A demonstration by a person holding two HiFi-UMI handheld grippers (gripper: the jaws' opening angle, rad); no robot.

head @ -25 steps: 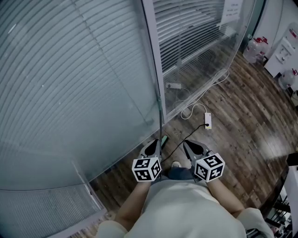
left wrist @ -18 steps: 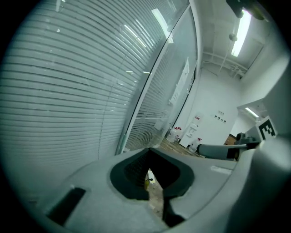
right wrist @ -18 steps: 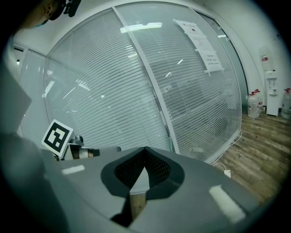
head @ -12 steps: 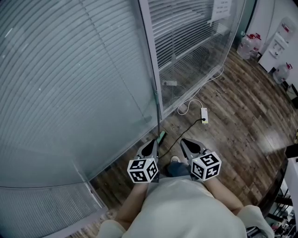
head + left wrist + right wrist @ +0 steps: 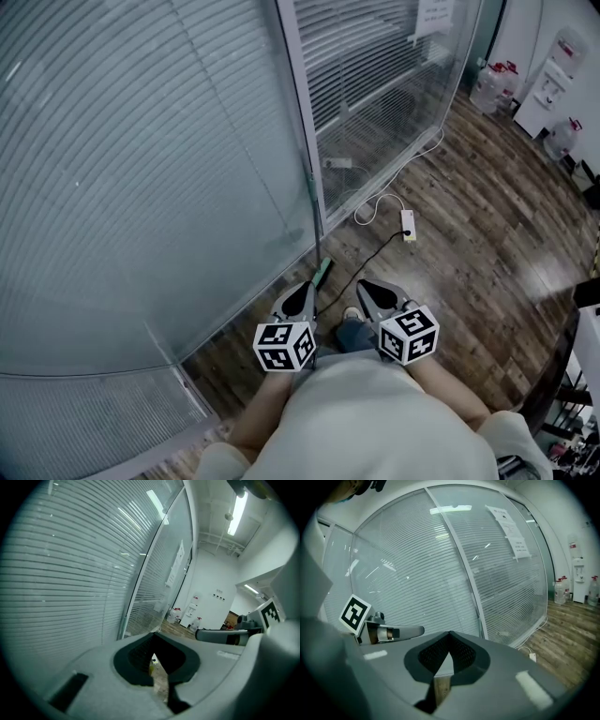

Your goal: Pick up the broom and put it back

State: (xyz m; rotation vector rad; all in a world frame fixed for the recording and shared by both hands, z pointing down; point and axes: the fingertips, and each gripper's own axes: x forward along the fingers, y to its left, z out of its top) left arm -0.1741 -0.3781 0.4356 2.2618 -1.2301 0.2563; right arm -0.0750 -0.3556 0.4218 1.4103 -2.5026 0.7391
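Left gripper (image 5: pixel 304 289): jaws together on nothing, low beside the broom.
Right gripper (image 5: pixel 362 285): likewise closed, empty.
Thin dark-handled broom with green head (image 5: pixel 323 272): upright against the pale metal partition frame (image 5: pixel 302 112), apparently leaned there for support, head on the wood floor (image 5: pixel 450 234).

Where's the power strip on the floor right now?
In the head view the power strip lies on the wood floor ahead of the right gripper, just right of the glass wall.
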